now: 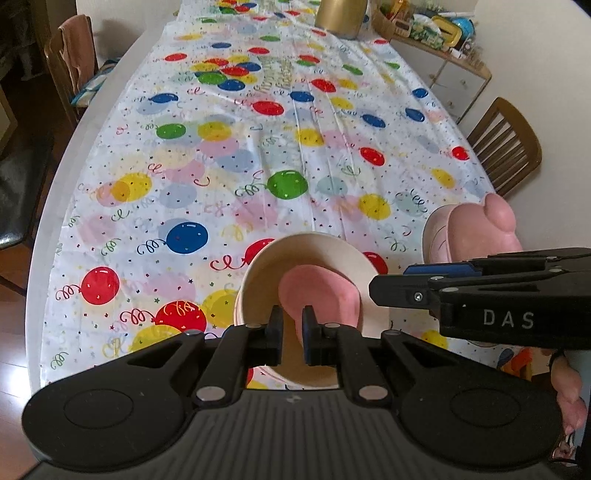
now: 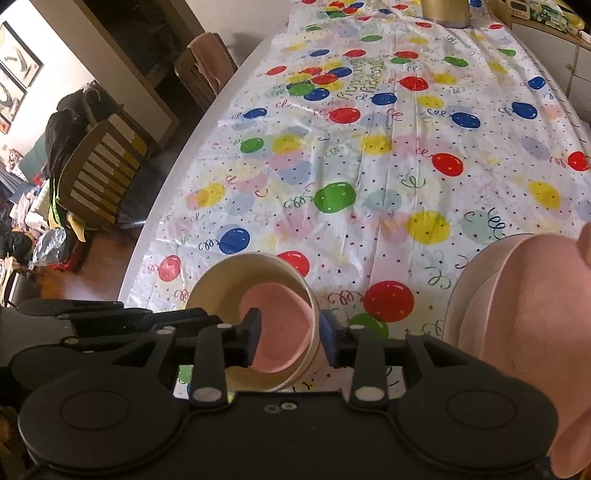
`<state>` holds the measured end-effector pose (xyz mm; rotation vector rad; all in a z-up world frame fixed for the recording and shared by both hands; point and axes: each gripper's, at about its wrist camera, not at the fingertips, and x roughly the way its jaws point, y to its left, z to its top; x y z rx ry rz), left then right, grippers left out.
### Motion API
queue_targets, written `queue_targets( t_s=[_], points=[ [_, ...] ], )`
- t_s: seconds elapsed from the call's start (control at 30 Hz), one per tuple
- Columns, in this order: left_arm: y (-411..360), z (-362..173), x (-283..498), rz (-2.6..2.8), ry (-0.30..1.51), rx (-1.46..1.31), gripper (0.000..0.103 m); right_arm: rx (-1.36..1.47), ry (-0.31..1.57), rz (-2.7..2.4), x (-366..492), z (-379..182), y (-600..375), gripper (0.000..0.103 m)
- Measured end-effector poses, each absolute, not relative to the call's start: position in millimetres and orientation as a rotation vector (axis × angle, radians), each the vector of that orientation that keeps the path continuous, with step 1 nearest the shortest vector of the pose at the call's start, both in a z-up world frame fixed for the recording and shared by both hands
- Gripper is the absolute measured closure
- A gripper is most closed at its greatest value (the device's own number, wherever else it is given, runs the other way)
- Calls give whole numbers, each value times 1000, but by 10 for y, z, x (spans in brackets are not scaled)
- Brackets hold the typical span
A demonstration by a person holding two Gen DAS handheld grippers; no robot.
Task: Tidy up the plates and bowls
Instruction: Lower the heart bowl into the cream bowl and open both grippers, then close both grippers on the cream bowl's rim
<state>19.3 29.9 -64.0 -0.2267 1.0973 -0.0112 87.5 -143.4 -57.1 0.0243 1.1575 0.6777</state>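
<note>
Looking down my right claw (image 2: pixel 289 341), I see its two blue-padded fingers (image 2: pixel 254 341) straddling the near-right wall of the cream-coloured round bowl (image 2: pixel 221 284), one pad inside and one outside. The pads look pressed to the wall, so I read it as clamped on the bowl's rim. Inside that bowl lies a pink flat-bottomed inner dish (image 2: pixel 275 325), tilted toward its right side.

My left claw (image 1: pixel 293 332) sits at the near rim of the same cream-coloured round bowl (image 1: pixel 306 258), its fingers narrowly parted with the pink inner dish (image 1: pixel 317 295) showing in the gap. I cannot tell whether it pinches anything. In this view the right claw (image 1: pixel 376 290) reaches in from the right, its black body marked "DAS".

To the right of the bowl, near but apart from it, rests a pale pink plate stack (image 2: pixel 476 291) with a rounded pink piece (image 2: pixel 535 295) on top; the left view shows the same stack (image 1: pixel 439 236) at the counter's right edge.

All of this stands on the counter, covered with a white balloon-print tablecloth (image 1: pixel 258 155). At the far end stands a gold cylindrical container (image 1: pixel 341 16). Wooden chairs (image 1: pixel 506 147) flank the counter on both sides.
</note>
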Motion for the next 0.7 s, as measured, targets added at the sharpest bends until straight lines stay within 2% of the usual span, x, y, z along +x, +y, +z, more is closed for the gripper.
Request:
queue_targets(
  t_s=[0.07,0.17,0.23,0.3,0.37,0.47,0.53,0.7],
  points=[
    [297,-609,164,-7,1084,-223,88,27,1143,681,851,-553,-1479,64],
    [297,-557,122,0,1061,-219,71,25,1118,685,816,-517,-1528,59],
    [301,-514,90,8,1037,-219,47,20,1094,684,781,-477,-1559,52],
    [311,-477,62,24,1016,-211,41,23,1074,684,757,-439,-1597,48],
    [332,-449,47,22,1007,-224,41,29,1062,683,752,-410,-1626,42],
    [344,-425,23,28,995,-227,37,33,1042,680,723,-385,-1665,32],
    [348,-419,3,33,987,-230,31,36,1035,685,700,-378,-1682,23],
    [388,-447,-41,41,971,-255,28,23,998,702,609,-376,-1692,7]
  ],
)
